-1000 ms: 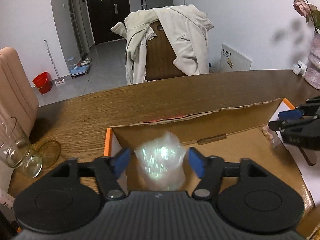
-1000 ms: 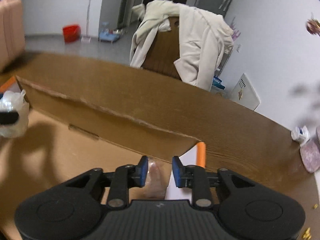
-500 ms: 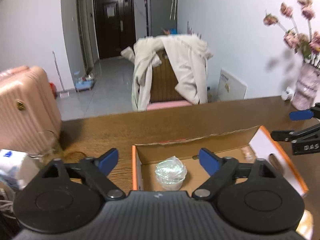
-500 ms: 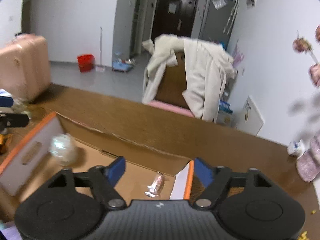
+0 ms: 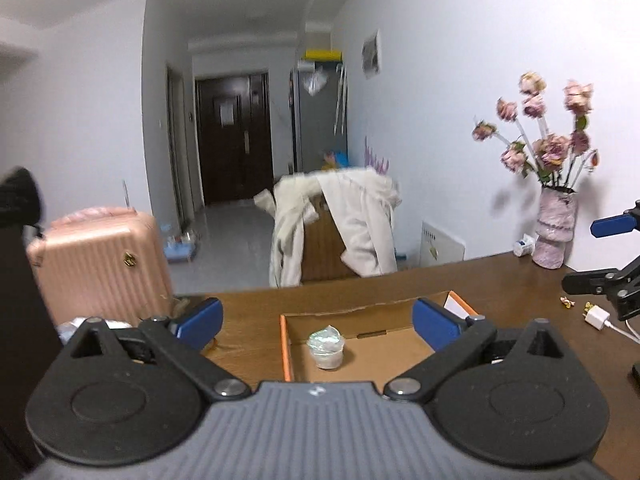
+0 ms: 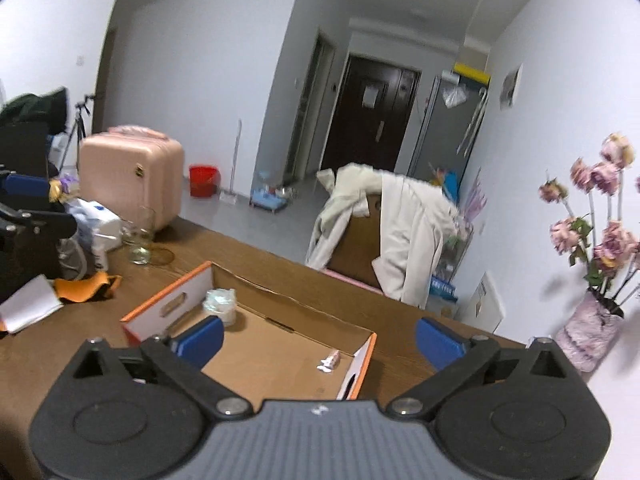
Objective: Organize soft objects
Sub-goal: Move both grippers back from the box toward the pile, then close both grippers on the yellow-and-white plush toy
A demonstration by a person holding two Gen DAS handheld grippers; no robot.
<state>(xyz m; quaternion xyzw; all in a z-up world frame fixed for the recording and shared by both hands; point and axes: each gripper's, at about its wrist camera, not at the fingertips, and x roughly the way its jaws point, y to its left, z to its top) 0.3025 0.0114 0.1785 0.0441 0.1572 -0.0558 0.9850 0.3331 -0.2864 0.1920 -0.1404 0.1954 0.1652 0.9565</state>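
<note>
An open cardboard box (image 5: 360, 320) with orange edges lies on the wooden table (image 5: 520, 292). A crumpled clear-plastic bundle (image 5: 325, 347) stands in its left end, also seen from the right wrist (image 6: 219, 304). A small pink wrapped packet (image 6: 329, 361) lies near the box's right end. My left gripper (image 5: 318, 320) hangs above and behind the box, its jaws opening wide with nothing between them. My right gripper (image 6: 319, 340) hangs likewise, jaws opening and empty. Each shows at the edge of the other's view: right gripper (image 5: 600, 254), left gripper (image 6: 32, 202).
A pink vase of flowers (image 5: 554, 236) stands at the table's far right, with a white charger plug (image 5: 596, 316) nearby. At the left are a glass (image 6: 140, 244), a tissue pack (image 6: 96, 224), an orange cloth (image 6: 86, 286) and white paper (image 6: 28, 306). A coat-draped chair (image 5: 340, 228) stands behind the table.
Both grippers pulled back and up from the box while their jaws widened. The left let go of the plastic bundle and the right let go of the pink packet; both lie in the box.
</note>
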